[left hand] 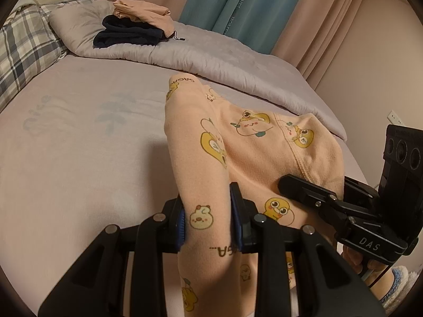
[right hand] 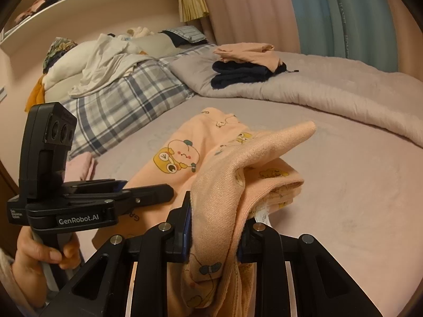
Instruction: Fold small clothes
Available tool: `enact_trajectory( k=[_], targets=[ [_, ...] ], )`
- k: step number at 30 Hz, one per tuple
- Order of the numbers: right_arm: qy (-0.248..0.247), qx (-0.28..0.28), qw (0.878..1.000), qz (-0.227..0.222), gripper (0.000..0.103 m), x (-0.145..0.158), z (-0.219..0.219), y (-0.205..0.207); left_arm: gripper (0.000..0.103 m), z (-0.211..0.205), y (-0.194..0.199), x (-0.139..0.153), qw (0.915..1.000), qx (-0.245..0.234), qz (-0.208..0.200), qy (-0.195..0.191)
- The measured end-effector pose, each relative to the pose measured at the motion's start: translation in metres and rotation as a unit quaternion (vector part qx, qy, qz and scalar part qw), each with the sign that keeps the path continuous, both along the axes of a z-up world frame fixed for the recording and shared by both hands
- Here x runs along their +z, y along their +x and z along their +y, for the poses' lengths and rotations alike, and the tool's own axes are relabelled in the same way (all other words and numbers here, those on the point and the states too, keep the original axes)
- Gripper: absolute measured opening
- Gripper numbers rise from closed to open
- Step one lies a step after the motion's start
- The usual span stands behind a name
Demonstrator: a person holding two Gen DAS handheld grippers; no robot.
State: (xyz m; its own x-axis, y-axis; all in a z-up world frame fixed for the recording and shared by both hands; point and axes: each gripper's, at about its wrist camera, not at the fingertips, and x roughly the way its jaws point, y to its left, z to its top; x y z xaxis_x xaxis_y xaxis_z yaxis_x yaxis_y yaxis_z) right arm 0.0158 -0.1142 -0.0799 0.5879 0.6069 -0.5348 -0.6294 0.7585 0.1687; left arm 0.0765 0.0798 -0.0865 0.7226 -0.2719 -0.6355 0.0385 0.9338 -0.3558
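A peach pyjama garment point(left hand: 251, 145) printed with yellow cartoon animals hangs lifted over the pinkish bed sheet point(left hand: 79, 145), its far part resting on the sheet. My left gripper point(left hand: 208, 219) is shut on a narrow leg-like strip of it, blue pads pressing both sides. My right gripper point(right hand: 215, 232) is shut on a bunched fold of the same garment point(right hand: 185, 153), with a white label showing at the right pad. Each gripper shows in the other's view: the right gripper point(left hand: 314, 185) at the right edge, the left gripper point(right hand: 148, 188) at the left, a hand point(right hand: 45, 253) on its handle.
A folded stack of navy and peach clothes point(left hand: 132, 26) point(right hand: 246, 66) sits on the grey quilt point(left hand: 224, 60) at the back. A plaid pillow point(right hand: 119, 105) and loose white laundry point(right hand: 105, 52) lie at the left. A pink cloth point(right hand: 79, 166) lies near the left gripper.
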Motion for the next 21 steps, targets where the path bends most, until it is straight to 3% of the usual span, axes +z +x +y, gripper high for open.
enact_trajectory(
  k=[21],
  targets=[
    [-0.005, -0.005, 1.000, 0.018, 0.027, -0.012, 0.011, 0.012, 0.028, 0.008, 0.019, -0.014, 0.9998, 0.002, 0.019, -0.004]
  ],
)
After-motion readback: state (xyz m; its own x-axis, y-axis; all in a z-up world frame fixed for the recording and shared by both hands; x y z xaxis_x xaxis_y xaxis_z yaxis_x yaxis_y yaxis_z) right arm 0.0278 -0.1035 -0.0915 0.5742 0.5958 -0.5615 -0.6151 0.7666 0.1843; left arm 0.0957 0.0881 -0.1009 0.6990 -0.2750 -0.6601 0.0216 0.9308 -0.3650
